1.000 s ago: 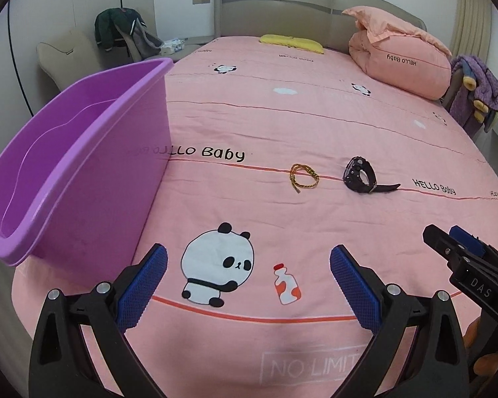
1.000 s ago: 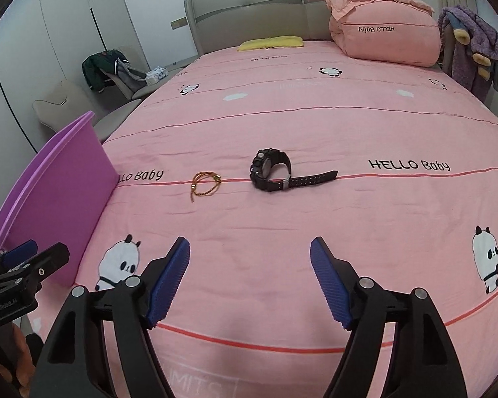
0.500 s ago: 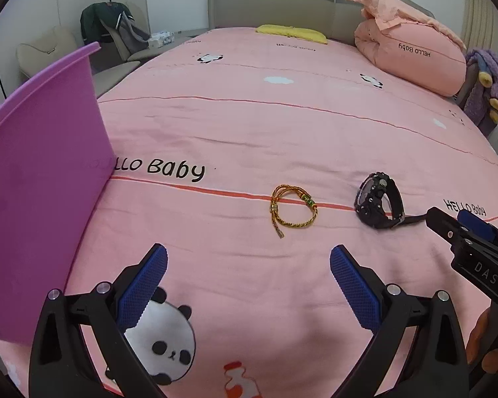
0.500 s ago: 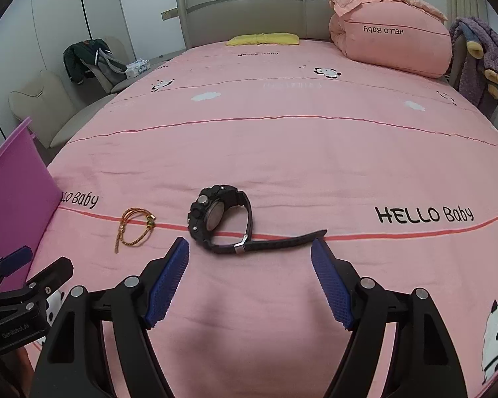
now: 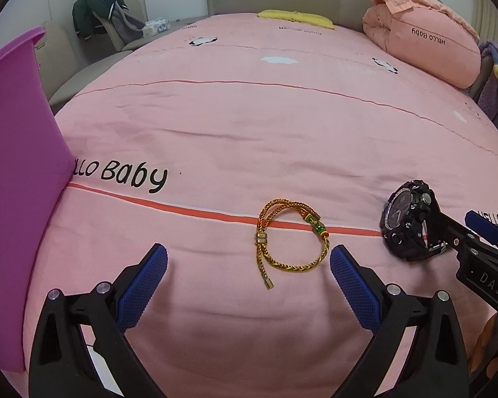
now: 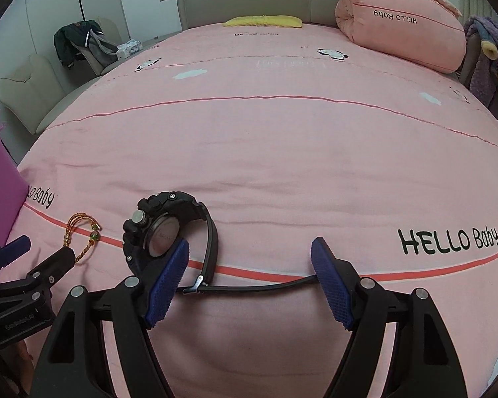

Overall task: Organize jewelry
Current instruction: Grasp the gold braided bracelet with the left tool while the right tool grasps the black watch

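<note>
A gold braided bracelet (image 5: 290, 237) with green beads lies on the pink bedspread, just ahead of my open left gripper (image 5: 249, 277), between its fingertips' line. A black wristwatch (image 6: 169, 232) lies on its side, strap trailing right; it also shows in the left wrist view (image 5: 410, 220). My right gripper (image 6: 250, 273) is open, its left finger beside the watch body, the strap lying between the fingers. The bracelet shows at the left in the right wrist view (image 6: 83, 235). A purple bin (image 5: 13, 179) stands at the left.
The pink bedspread (image 5: 249, 126) stretches far ahead. A rolled pink duvet (image 5: 421, 46) and yellow pillow (image 5: 295, 18) lie at the headboard. A chair with dark clothes (image 5: 99, 16) stands left of the bed. Purple plush items (image 6: 491, 56) hang at the right.
Both grippers have moved forward and lower over the bed. The bracelet now sits just ahead of the left fingertips and the watch strap between the right fingers. Both stay open.
</note>
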Demonstrator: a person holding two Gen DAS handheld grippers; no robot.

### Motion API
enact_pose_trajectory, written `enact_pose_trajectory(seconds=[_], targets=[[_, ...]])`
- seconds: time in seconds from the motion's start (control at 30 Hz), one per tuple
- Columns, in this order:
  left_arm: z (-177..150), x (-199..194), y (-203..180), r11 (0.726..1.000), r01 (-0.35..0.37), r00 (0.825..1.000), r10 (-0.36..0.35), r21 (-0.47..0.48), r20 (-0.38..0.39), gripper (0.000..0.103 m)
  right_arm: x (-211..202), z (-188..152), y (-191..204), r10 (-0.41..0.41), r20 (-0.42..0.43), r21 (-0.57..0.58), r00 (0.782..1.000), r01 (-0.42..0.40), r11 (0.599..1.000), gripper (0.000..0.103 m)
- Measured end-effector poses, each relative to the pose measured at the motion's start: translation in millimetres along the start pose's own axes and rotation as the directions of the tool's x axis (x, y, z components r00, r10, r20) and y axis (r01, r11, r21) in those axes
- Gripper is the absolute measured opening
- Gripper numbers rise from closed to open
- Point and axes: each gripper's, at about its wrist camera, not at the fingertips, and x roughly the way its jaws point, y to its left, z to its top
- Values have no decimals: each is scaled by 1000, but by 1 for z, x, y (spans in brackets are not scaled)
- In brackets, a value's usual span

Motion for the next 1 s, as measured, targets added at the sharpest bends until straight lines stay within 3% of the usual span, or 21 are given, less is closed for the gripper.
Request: enact_pose_trajectory(seconds=[0.7, 0.77, 0.8, 0.87, 0.97, 1.0], targets=[[5, 31, -12, 1000, 1, 1000, -1, 18, -21, 96, 36, 7, 16, -63, -67, -79, 996, 57, 995, 69], [6, 34, -15, 1000, 5, 1000, -5, 27, -28, 93, 37, 7, 19, -56, -69, -92, 996, 50, 995, 51], [6, 34, -15, 1000, 15, 1000, -14, 26, -28, 90, 37, 6, 23, -50, -73, -108, 996, 42, 993, 46], [7, 31, -16, 999, 39, 999, -38, 28, -21, 73, 36, 5, 32, -46, -71, -144, 996, 35, 989, 27], [5, 27, -16, 997, 64, 998, -63, 35, -16, 49, 36, 3, 39, -40, -69, -169, 997, 28, 985, 10], [5, 25, -16, 997, 75, 997, -75, 35, -16, 43, 36, 3, 41, -38, -67, -170, 997, 26, 985, 9]])
